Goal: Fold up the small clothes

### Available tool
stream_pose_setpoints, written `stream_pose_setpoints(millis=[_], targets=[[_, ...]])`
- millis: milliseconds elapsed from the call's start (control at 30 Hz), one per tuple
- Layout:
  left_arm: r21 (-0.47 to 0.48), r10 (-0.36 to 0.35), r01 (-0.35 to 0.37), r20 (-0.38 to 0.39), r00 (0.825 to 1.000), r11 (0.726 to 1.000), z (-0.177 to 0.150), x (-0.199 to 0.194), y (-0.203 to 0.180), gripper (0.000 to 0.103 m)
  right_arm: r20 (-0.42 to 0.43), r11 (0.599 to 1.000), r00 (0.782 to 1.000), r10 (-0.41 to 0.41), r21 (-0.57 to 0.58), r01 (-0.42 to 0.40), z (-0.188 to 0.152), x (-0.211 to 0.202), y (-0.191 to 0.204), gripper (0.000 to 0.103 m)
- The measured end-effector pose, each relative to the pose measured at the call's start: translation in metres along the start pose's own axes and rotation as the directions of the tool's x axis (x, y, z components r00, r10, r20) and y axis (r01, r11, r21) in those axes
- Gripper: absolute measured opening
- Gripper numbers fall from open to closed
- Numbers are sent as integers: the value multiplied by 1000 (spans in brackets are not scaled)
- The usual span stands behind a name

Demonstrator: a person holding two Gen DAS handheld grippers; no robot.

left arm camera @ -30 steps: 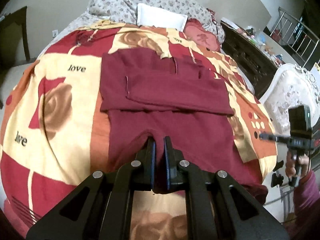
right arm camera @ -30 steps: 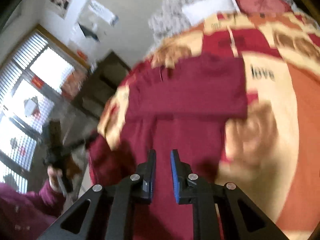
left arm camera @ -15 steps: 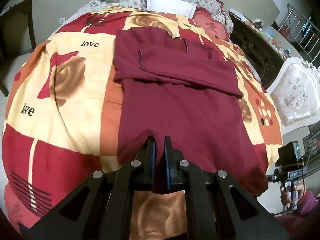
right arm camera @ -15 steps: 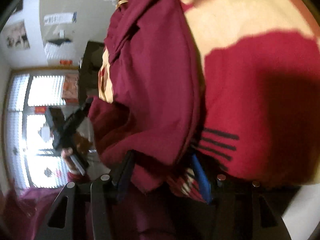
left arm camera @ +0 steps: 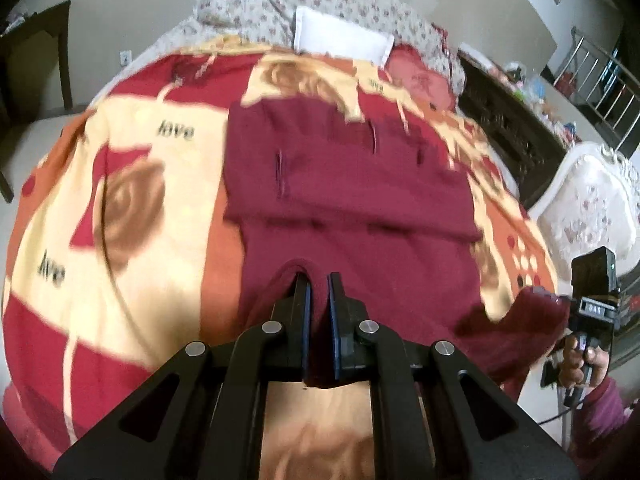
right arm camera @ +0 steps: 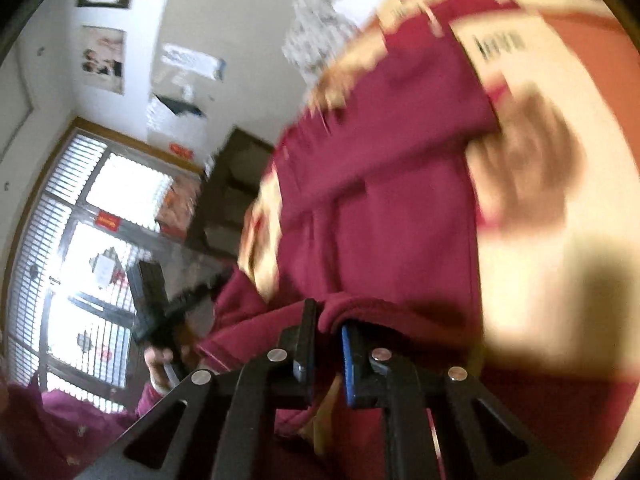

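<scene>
No bins or baskets to be seen, just the bed: a maroon sweater (left arm camera: 352,200) is spread flat on a rose-print blanket (left arm camera: 132,200) with "love" printed on it, its sleeves folded across the chest. The near hem is pinched at the left corner by the left gripper (left arm camera: 318,280), jaws nearly together with fabric bunched between them. The other hem corner is clamped by the right gripper (right arm camera: 330,320), a rolled edge of cloth caught between its pads and lifted off the blanket; both views are fairly motion-blurred. Beyond the sweater, a white pillow (left arm camera: 342,40) is propped against a floral quilt (left arm camera: 320,4) at the head of the bed. A dark wooden cabinet (left arm camera: 508,120) and a white ornate chair (left arm camera: 592,200) are parked along the right side, close to the bed. Bright barred windows (right arm camera: 88,248) are visible from the right wrist view.
</scene>
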State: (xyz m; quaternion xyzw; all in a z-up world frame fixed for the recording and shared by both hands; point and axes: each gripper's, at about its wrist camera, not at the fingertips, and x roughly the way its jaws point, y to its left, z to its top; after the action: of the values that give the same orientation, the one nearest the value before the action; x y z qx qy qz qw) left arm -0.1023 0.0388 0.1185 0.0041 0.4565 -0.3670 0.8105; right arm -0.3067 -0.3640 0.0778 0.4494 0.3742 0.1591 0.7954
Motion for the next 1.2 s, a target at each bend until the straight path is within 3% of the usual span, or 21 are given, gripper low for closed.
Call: stream_pose_setpoints(millis=[167,267,533,633,700,800,900,967,1067,1200], targets=[[-1,2,-2,90,996,1000,50,21,3,7,97,1000,995,24,-3,-23,70,19,-11,10],[2,35,-35,116,993,999,80,43,7,7,95,998,995,-35,-43,40,102,35,-15,10],[-41,120,-117,75,990,992,127,111,31,7,82,995,992,-92,36,90,166,71,-55,10],[-55,125,-123,46,991,991,140,121,38,8,27,986,988,-154,69,152,181,84,-66,10],[-83,97,-96,2,995,992,148,125,46,9,21,982,989,-148,118,144,188,79,-72,10],[-116,38,-38,-5,999,993,152,116,53,21,80,988,989,-123,101,115,184,61,-64,11],[-93,84,-78,62,995,993,155,98,50,58,114,988,982,-148,59,143,176,49,-52,15],[-107,81,-69,118,990,992,158,88,53,61,126,986,979,-162,46,157,175,45,-47,20],[-121,68,-57,86,994,991,159,88,53,61,174,986,971,-165,22,164,176,32,-35,34],[-44,109,-106,85,990,993,150,95,37,61,279,993,955,-97,-40,112,174,10,-19,37]])
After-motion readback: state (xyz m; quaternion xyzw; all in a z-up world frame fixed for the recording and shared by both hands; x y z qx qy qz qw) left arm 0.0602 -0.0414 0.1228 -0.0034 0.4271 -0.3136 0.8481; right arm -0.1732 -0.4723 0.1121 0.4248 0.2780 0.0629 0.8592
